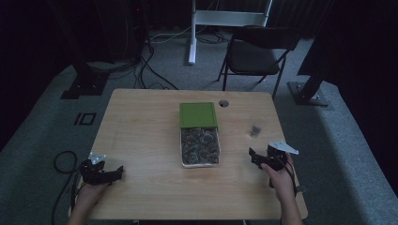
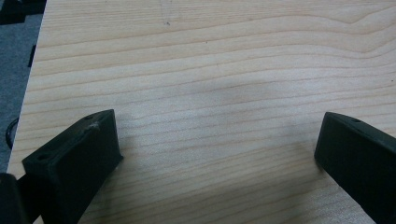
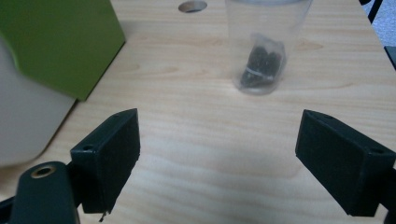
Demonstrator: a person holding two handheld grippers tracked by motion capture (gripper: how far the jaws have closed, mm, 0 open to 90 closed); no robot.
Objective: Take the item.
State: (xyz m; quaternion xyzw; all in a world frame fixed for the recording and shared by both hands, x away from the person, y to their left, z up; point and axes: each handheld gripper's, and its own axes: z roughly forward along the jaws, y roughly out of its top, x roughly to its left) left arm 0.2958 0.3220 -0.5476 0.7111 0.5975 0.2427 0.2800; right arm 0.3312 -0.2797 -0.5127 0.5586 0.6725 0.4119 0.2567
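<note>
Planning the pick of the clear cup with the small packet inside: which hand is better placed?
Right. The right tool stands open, facing the clear cup just ahead; the left tool is at the table's far corner.

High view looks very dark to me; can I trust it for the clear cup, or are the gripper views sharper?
High view: dim, dark surroundings, the clear cup just a faint blur right of the open box. Right gripper view: brighter, the cup readable with a small bag of dark pieces inside, the green lid soft up close. Left gripper view: evenly lit, wood grain of the table sharp.
</note>
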